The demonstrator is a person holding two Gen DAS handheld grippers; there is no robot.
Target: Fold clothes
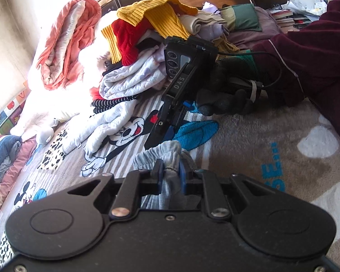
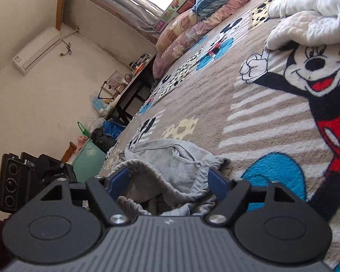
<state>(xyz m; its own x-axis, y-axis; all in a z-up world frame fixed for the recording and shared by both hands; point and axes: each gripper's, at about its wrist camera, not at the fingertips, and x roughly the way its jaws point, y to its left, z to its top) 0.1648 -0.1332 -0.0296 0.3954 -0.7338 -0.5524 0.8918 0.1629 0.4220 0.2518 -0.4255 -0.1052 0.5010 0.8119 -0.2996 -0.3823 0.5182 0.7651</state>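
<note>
A small grey garment with an elastic waistband (image 1: 164, 153) lies crumpled on the Mickey Mouse bedspread (image 1: 249, 136). My left gripper (image 1: 170, 174) is shut on a bunched fold of its waistband. My right gripper (image 1: 163, 139), held by a black-gloved hand (image 1: 224, 100), points down at the garment's far side. In the right wrist view my right gripper (image 2: 168, 179) stands open, and the grey garment (image 2: 170, 165) lies between its wide-set blue pads (image 2: 217, 181). The left gripper's camera housing (image 2: 10, 181) shows at the left edge.
A pile of clothes sits behind on the bed: a yellow knit (image 1: 156, 15), a red knit (image 1: 127, 43) and white printed fabric (image 1: 133, 79). A pink quilt (image 1: 68, 40) lies to the left. A maroon sleeve (image 1: 317, 56) crosses the right. White fleece (image 2: 306, 22) lies nearby.
</note>
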